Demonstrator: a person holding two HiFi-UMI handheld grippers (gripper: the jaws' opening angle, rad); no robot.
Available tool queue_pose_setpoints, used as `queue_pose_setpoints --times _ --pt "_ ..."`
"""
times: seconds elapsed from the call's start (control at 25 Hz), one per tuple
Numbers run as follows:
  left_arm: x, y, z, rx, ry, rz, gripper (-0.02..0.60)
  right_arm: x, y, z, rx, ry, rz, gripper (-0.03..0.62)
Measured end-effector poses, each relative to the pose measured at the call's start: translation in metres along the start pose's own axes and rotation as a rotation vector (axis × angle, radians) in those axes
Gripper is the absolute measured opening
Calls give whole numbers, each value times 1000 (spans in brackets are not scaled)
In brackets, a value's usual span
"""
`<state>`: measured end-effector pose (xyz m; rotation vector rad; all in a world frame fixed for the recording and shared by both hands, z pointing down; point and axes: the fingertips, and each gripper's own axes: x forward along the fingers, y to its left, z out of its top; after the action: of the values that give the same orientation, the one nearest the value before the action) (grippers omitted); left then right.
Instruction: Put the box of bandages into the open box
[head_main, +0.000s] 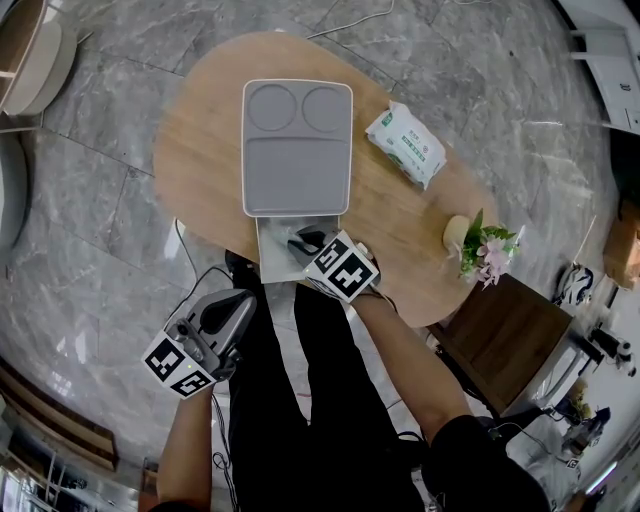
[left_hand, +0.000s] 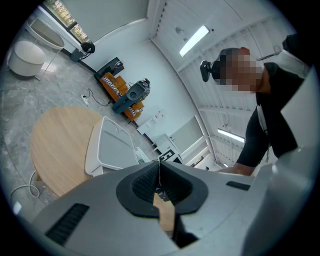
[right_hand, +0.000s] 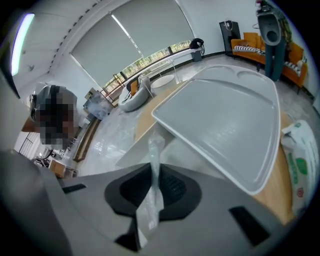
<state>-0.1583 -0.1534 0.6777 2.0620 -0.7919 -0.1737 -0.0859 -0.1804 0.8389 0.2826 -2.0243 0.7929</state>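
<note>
Pinching a thin clear-wrapped pack (right_hand: 150, 210) that we see edge-on, our right gripper (right_hand: 156, 175) has its jaws pressed onto it, tips pointing down over the open box (head_main: 272, 252). Just beyond the jaws rises the box's grey lid (right_hand: 225, 120), with a wipes packet (head_main: 405, 143) further off. Our left gripper (left_hand: 159, 176) hangs beside the wooden table (head_main: 200, 150), jaws pressed together on nothing.

Grey left tongs (left_hand: 159, 172) and right tongs (right_hand: 155, 174) carry dark ribbed pads (left_hand: 142, 182) and black-and-white marker cubes (head_main: 180, 365) — clothing (head_main: 300, 400) black.
</note>
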Motion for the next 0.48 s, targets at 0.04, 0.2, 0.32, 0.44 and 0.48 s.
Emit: queue_pose_setpoints --times 0.04,0.2,0.32,0.44,0.48 --pt "0 0 -1 -2 -2 0 18 1 -1 0 -13 6 -18 40" --pt "0 0 -4 -11 -3 -2 18 1 -6 0 -82 51 -91 53" --pt "2 -1 -7 -15 -2 -8 18 4 -12 0 -132 76 -157 73" --pt "4 -3 -10 -21 -3 -14 18 7 -15 1 -171 97 -212 99" --pt "4 -3 -10 -23 -3 -15 18 8 -16 1 -180 105 -227 108"
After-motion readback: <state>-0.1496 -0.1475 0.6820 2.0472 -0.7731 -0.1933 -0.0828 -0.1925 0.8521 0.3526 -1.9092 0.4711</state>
